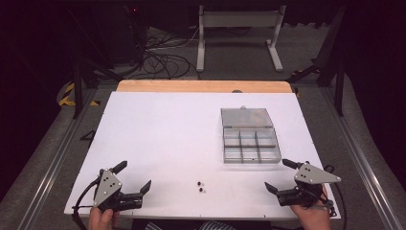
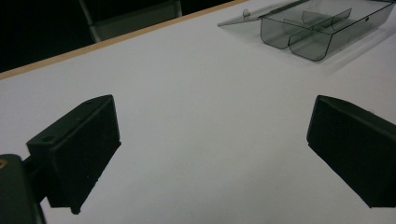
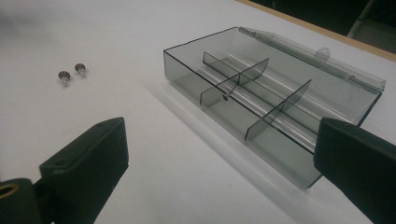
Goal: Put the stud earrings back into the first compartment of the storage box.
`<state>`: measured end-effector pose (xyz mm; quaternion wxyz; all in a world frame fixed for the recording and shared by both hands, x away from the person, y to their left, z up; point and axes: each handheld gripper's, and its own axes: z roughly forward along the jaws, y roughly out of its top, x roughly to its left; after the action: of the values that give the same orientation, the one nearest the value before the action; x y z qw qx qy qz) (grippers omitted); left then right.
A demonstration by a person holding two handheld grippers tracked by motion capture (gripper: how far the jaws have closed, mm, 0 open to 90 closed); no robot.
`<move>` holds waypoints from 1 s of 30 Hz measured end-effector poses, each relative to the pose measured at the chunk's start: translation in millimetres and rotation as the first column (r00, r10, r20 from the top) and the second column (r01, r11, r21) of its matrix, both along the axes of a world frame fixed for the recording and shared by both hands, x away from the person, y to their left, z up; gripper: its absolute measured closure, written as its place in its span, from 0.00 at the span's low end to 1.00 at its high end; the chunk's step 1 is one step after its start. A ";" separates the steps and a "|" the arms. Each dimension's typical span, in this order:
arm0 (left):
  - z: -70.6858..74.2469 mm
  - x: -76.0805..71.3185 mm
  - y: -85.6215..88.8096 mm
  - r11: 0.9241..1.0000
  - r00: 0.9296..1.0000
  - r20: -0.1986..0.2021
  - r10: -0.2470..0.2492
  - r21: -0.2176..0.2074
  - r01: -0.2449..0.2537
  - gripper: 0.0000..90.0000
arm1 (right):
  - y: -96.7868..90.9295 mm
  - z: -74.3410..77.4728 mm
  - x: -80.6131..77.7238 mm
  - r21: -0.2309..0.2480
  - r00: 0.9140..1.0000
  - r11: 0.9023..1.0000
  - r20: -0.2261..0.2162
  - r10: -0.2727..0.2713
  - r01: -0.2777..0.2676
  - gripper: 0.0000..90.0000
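Observation:
A clear grey compartment box (image 1: 250, 143) lies right of centre on the white table (image 1: 167, 134), its lid (image 1: 246, 117) folded open behind it. Its compartments look empty. Two small dark screws (image 1: 201, 186) lie near the front edge, between the hands. My left gripper (image 1: 133, 176) rests at the front left, jaws wide apart over bare table (image 2: 210, 140). At the front right my right gripper (image 1: 280, 175) stands open too, with nothing between its jaws. In the right gripper view the box (image 3: 266, 98) is just ahead and the screws (image 3: 71, 73) lie off to the left.
A wooden strip (image 1: 203, 86) runs along the table's far edge. Beyond it a white metal stand (image 1: 239, 33) and loose cables (image 1: 163, 62) sit on the floor. Metal rails (image 1: 52, 158) flank the table on both sides.

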<state>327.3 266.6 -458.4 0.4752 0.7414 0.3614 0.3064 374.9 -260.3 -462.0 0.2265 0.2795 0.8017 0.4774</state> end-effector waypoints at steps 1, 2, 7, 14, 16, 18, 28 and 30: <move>0.3 0.2 0.5 1.000 1.000 0.006 0.001 0.007 -0.001 0.03 | 0.1 0.0 0.1 -0.001 1.000 1.000 -0.002 0.002 -0.002 0.05; 0.4 0.0 0.5 1.000 1.000 0.009 0.003 0.009 -0.003 0.03 | 0.1 0.1 0.5 -0.003 1.000 1.000 -0.004 0.005 -0.005 0.05; 1.1 -1.3 0.4 1.000 1.000 0.021 0.006 0.013 -0.006 0.03 | 1.1 0.5 0.3 -0.006 1.000 1.000 -0.008 0.014 -0.014 0.06; 1.8 -1.8 2.1 1.000 1.000 0.021 0.010 0.006 -0.010 0.03 | 0.6 1.7 0.0 -0.010 1.000 1.000 -0.016 0.016 -0.016 0.08; 1.9 -1.8 2.3 1.000 1.000 0.022 0.012 0.002 -0.012 0.03 | 0.7 1.9 0.4 -0.004 1.000 1.000 -0.025 0.019 -0.019 0.09; 1.8 -1.6 2.3 1.000 1.000 0.019 0.012 0.007 -0.012 0.03 | 0.7 3.1 0.6 0.014 0.999 1.000 -0.044 0.026 -0.025 0.10; 2.1 -1.8 2.5 1.000 1.000 0.020 0.013 0.020 -0.013 0.03 | 13.9 14.4 1.8 -0.022 0.997 0.998 -0.054 0.060 -0.061 0.13; 2.3 -2.4 2.2 1.000 1.000 0.022 0.015 0.017 -0.016 0.03 | 18.1 17.1 2.7 -0.029 0.996 0.997 -0.056 0.066 -0.068 0.13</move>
<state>324.9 268.7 -456.1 0.4705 0.7391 0.3594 0.3213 377.6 -242.1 -444.8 0.1926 0.2619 0.8237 0.4645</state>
